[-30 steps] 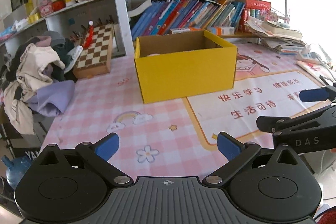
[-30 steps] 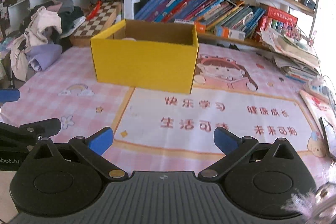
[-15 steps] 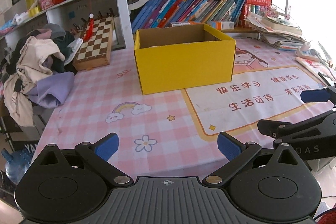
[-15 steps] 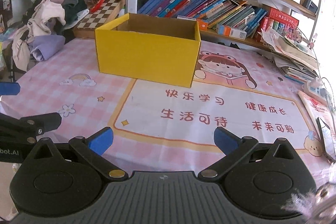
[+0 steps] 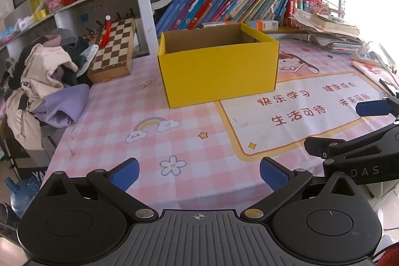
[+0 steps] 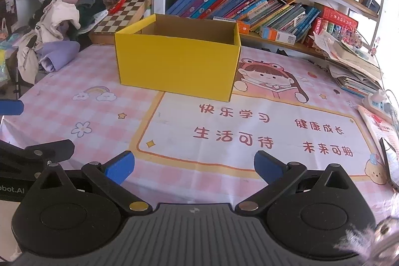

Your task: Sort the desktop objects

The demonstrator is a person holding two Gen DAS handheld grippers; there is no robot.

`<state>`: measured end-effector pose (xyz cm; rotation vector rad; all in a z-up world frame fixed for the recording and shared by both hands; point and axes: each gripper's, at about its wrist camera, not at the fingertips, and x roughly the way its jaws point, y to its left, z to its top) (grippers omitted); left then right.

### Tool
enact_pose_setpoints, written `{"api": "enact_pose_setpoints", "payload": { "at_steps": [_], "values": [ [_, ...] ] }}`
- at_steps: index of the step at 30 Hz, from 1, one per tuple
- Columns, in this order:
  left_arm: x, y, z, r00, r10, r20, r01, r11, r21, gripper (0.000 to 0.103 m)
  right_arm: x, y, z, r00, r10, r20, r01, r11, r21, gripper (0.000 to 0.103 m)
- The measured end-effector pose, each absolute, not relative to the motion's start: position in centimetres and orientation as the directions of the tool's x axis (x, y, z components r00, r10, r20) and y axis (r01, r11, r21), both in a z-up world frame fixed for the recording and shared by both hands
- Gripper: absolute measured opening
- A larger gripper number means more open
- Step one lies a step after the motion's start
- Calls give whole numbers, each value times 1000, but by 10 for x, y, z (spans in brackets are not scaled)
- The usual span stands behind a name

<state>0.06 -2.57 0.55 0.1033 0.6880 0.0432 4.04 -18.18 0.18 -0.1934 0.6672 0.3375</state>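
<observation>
An open yellow cardboard box (image 5: 219, 71) stands on the pink checked desk mat (image 5: 119, 121); it also shows in the right wrist view (image 6: 177, 69). Its inside is hidden from both views. My left gripper (image 5: 198, 172) is open and empty, near the desk's front edge, well short of the box. My right gripper (image 6: 192, 167) is open and empty, beside the left one. The right gripper's fingers (image 5: 371, 108) show at the right edge of the left wrist view.
A pile of clothes (image 5: 47, 81) lies at the desk's left edge. A chessboard (image 5: 112, 49) leans behind it. Books (image 6: 239, 6) fill the shelf behind the box. Papers and a power strip (image 6: 379, 101) sit at the right.
Both grippers have drawn back and up from the desk, so the box looks farther away. Both stay open and empty.
</observation>
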Motion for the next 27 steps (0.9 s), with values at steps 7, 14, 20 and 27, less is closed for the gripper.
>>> {"api": "enact_pose_setpoints", "payload": {
  "at_steps": [7,14,20,27],
  "values": [
    [3,-23,3,758,70,-648,-10,995,96,103,42,-182,-1,727,228,-648,-358,931,-74,103],
    [5,-24,0,750,62,-659,5,995,99,103,43,-181,-4,715,219,-664,-358,930,-79,103],
    [7,-25,-1,745,59,-665,9,995,99,103,45,-182,-6,712,212,-670,-351,933,-79,103],
    [9,-26,-3,739,59,-671,13,995,101,103,47,-183,-7,706,210,-676,-352,933,-78,103]
  ]
}}
